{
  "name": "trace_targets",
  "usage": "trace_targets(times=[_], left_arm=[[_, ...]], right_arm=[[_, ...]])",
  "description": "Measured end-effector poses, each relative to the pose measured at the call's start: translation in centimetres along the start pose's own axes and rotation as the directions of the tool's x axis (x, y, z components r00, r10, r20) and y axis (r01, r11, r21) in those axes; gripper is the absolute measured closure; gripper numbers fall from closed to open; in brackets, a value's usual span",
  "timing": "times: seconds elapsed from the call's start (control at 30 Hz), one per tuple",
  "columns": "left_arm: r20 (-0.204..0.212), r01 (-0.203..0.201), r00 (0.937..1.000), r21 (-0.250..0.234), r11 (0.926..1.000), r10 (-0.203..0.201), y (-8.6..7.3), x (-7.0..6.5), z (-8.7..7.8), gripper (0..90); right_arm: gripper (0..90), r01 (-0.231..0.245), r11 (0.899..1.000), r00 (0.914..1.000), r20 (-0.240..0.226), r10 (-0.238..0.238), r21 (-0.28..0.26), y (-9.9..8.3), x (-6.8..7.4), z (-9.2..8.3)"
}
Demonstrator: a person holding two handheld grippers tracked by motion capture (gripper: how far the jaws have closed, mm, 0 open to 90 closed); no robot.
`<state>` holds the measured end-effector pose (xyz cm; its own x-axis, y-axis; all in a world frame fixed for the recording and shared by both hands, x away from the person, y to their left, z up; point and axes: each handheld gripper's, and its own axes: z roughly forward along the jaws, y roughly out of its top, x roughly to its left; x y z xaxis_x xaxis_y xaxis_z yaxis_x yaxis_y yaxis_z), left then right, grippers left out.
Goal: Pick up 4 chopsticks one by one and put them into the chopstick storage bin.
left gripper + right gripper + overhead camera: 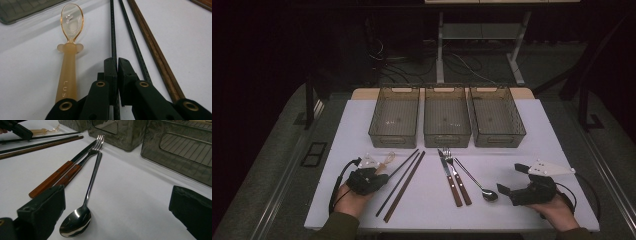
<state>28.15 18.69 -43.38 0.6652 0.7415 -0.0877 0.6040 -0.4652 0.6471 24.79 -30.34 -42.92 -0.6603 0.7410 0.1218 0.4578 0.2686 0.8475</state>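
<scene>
A white table (532, 125) stands in a dark room, with cables on the floor behind it. Three smoky plastic bins (446, 117) sit in a row at its far edge. The left gripper (379, 176) is pinched closed on a thin black chopstick (113, 37); a second black one (133, 42) and a brown wooden pair (155, 50) lie just beside it. The right gripper (512, 177) is wide open and holds nothing, with a steel spoon (82, 207) lying between its jaws. Up close, the left gripper view picks out an amber plastic spoon (68, 55) left of the jaws. The right gripper view shows a knife (62, 173) and fork (82, 163) with wooden handles.
</scene>
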Motion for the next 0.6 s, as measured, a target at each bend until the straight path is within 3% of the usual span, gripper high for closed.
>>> trace_targets(times=[0.6], left_arm=[[0.079,-0.076,0.9939,-0.009,0.997,0.077,0.6,-0.5,-1.2,85.5]], right_arm=[[0.8,-0.011,1.0,0.9999,-0.011,0.011,-0.004,0.0,-0.2,0.0]])
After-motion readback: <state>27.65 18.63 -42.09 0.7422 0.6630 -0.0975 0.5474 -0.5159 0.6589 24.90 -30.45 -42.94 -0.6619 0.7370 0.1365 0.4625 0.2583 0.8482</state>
